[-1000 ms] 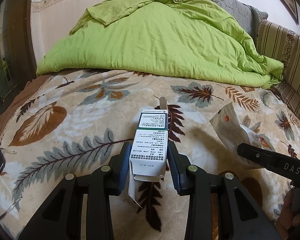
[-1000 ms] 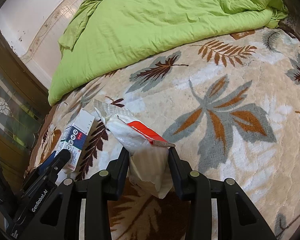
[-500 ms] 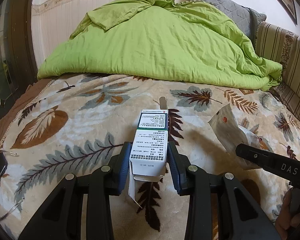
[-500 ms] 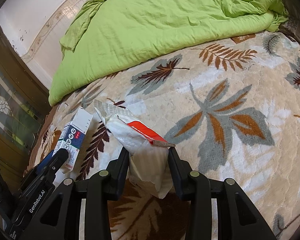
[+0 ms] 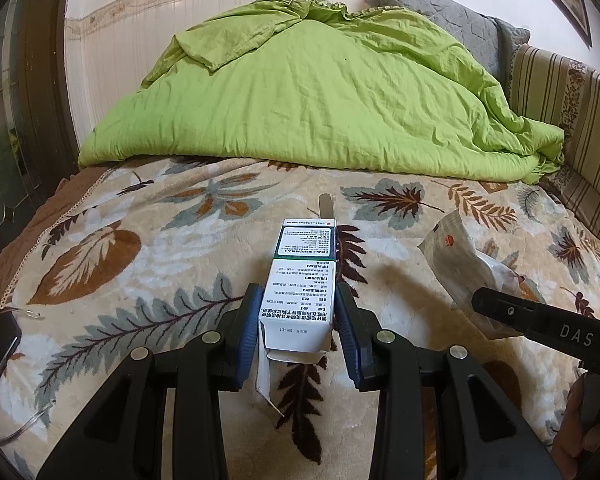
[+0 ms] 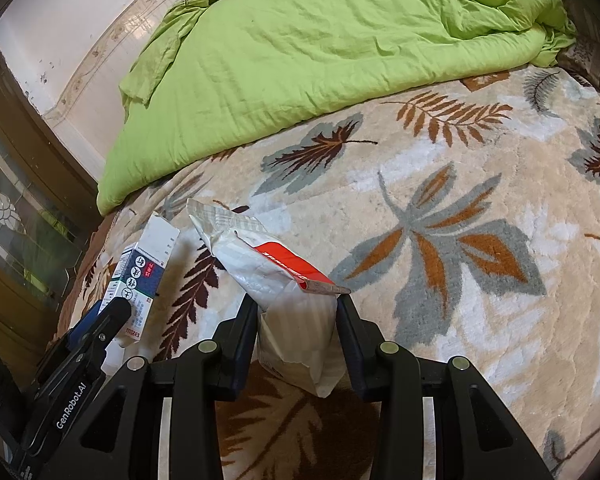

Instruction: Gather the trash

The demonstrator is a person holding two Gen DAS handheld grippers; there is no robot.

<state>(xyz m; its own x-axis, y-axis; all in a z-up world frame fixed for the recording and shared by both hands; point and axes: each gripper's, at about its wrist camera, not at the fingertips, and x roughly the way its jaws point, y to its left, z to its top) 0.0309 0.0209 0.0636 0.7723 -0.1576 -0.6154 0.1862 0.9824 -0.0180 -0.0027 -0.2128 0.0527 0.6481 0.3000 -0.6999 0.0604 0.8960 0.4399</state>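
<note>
My left gripper [image 5: 296, 314] is shut on a white and green medicine box [image 5: 302, 280] with printed text, its end flaps open, held above the leaf-patterned blanket [image 5: 140, 248]. From the right wrist view the same box [image 6: 140, 276] shows at the lower left, in the other gripper's fingers. My right gripper [image 6: 298, 316] is shut on a crumpled white wrapper with a red stripe [image 6: 276, 276], which sticks out ahead of the fingers. That wrapper [image 5: 456, 264] also appears at the right of the left wrist view, behind the right gripper's black finger.
A rumpled lime-green quilt [image 5: 320, 92] covers the far half of the bed. A striped headboard cushion [image 5: 572, 108] stands at the right and a grey pillow [image 5: 452, 12] behind the quilt. Eyeglasses and a dark object [image 5: 0, 336] lie at the left edge. A dark wooden glazed door [image 6: 16, 216] borders the bed.
Both grippers have lifted slightly while keeping their hold; the wall and quilt sit lower in the left wrist view than a second ago.
</note>
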